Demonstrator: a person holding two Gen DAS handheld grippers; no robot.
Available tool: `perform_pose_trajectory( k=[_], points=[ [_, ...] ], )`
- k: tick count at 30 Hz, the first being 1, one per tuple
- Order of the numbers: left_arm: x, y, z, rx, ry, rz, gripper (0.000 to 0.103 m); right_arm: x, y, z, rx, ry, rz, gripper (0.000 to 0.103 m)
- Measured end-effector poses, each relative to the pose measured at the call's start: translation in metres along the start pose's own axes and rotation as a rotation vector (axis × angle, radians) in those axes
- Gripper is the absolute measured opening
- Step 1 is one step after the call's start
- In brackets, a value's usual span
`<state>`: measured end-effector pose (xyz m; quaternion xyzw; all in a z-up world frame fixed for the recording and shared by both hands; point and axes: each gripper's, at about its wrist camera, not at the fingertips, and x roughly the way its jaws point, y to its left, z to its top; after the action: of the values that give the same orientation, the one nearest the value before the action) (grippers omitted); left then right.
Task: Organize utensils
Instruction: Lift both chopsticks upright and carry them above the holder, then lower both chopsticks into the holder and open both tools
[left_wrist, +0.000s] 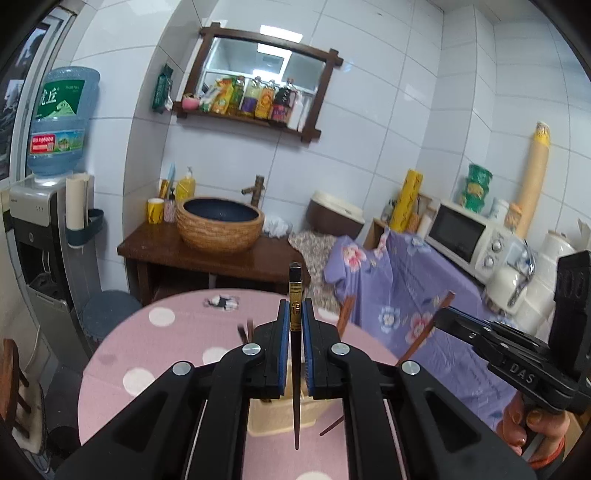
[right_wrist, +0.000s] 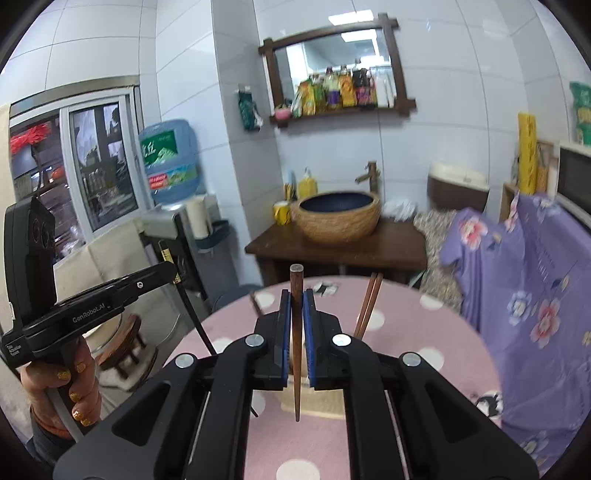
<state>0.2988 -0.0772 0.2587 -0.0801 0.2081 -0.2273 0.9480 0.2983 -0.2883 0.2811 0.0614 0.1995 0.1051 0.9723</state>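
Note:
My left gripper (left_wrist: 295, 308) is shut on a dark chopstick with a gold band (left_wrist: 295, 282), held upright with its tip down over a beige holder (left_wrist: 273, 421). My right gripper (right_wrist: 296, 301) is shut on a brown wooden chopstick (right_wrist: 296, 280), also upright above the beige holder (right_wrist: 321, 404). Each view shows the other gripper from the side: the right gripper (left_wrist: 441, 315) with its brown chopstick (left_wrist: 421, 339), the left gripper (right_wrist: 170, 271) with its dark chopstick (right_wrist: 192, 314). Two more brown chopsticks (right_wrist: 369, 306) lean out of the holder.
The holder stands on a round pink dotted table (left_wrist: 166, 343). Behind it are a wooden stand with a woven basin (left_wrist: 219, 225), a water dispenser (left_wrist: 37, 236) at left, and a purple floral cloth (left_wrist: 406, 280) under a microwave (left_wrist: 461, 236) at right. A person's hand (right_wrist: 74, 387) grips the left handle.

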Motion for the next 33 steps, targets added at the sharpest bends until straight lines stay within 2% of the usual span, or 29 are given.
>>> perform_pose_trajectory(
  k=[4, 8, 11, 18, 24, 28, 33],
  points=[
    [0.016, -0.004, 0.029, -0.023, -0.037, 0.039, 0.008, 0.004, -0.005, 0.037, 0.003, -0.044, -0.061, 0.007],
    [0.041, -0.008, 0.032, -0.017, -0.053, 0.091, 0.008, 0.023, -0.017, 0.047, 0.015, -0.049, -0.117, 0.008],
    [0.062, -0.009, 0.016, 0.009, -0.045, 0.130, 0.008, 0.044, -0.027, 0.033, 0.036, -0.017, -0.125, 0.008],
    [0.102, 0.001, -0.038, 0.018, 0.045, 0.156, 0.008, 0.092, -0.041, -0.019, 0.051, 0.075, -0.137, 0.008],
    [0.121, 0.010, -0.067, 0.016, 0.111, 0.164, 0.008, 0.113, -0.046, -0.048, 0.051, 0.124, -0.143, 0.008],
    [0.125, 0.010, -0.077, 0.044, 0.114, 0.180, 0.008, 0.114, -0.045, -0.054, 0.041, 0.095, -0.154, 0.008],
    [0.126, 0.011, -0.078, 0.032, 0.123, 0.166, 0.008, 0.113, -0.045, -0.054, 0.041, 0.080, -0.154, 0.008]
  ],
)
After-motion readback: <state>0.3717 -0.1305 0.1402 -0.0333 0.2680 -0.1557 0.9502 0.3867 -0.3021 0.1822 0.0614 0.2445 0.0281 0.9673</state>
